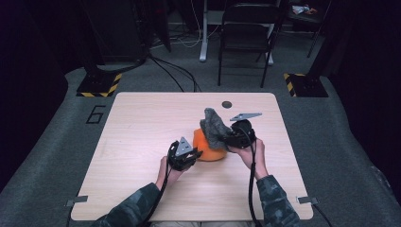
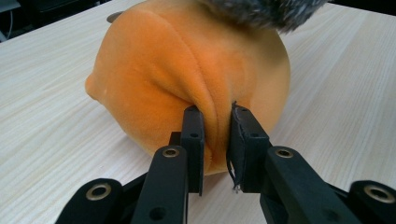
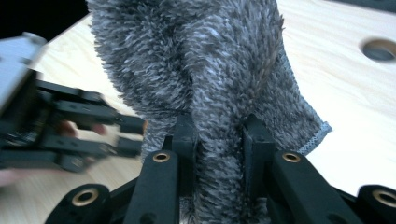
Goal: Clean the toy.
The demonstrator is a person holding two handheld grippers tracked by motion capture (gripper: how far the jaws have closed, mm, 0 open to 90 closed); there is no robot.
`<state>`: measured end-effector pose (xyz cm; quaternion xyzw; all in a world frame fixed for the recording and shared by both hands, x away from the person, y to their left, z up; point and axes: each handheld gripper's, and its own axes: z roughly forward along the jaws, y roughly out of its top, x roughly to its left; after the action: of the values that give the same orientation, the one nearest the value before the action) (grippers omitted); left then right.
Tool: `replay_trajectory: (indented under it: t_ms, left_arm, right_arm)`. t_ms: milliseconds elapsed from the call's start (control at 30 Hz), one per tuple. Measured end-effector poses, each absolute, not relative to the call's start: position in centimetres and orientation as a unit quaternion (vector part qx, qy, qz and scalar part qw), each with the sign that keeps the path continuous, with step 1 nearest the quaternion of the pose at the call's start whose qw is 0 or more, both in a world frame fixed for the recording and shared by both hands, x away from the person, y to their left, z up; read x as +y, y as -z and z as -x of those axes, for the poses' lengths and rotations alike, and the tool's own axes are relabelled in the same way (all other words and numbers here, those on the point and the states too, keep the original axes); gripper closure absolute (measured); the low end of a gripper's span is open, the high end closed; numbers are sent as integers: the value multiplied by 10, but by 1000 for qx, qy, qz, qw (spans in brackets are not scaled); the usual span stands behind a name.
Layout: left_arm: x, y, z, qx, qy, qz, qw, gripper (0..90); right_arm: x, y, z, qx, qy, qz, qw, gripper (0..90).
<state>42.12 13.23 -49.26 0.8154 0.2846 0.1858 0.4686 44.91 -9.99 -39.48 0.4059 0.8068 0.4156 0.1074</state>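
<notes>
An orange plush ball [image 1: 208,147] lies on the wooden table [image 1: 142,142], round and soft [image 2: 187,74]. My left gripper [image 1: 194,155] is shut on a pinched fold of the orange plush at its near side [image 2: 215,140]. A grey fuzzy cloth [image 1: 215,126] hangs over the plush's top and right side. My right gripper [image 1: 227,139] is shut on a bunch of that grey cloth [image 3: 217,60], jaws pressed into its pile [image 3: 218,154]. In the right gripper view the left gripper [image 3: 133,135] sits at the left, blurred.
A round hole [image 1: 227,104] is cut in the table near its far edge [image 3: 379,49]. Beyond the table stand a black folding chair [image 1: 246,33], a white desk leg [image 1: 204,33] and stands with yellow-black bases [image 1: 99,82]. Cables trail over the grey floor.
</notes>
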Motion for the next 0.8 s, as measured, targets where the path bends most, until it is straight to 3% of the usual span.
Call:
replay_trajectory:
  t_ms: [233,433,800]
  left_arm:
    - [131,496,-420,279,-185,-823,460,762]
    - [129,497,-420,278,-184,-824,458,753]
    - [129,496,-421,282,-182,-823,459,754]
  right_arm:
    - [-81,427,-460,834,-362,-398,122,688]
    - [-78,432,-457,837,-357,-388,146,674]
    - [-84,439,-456,831,-369,-393,140,689]
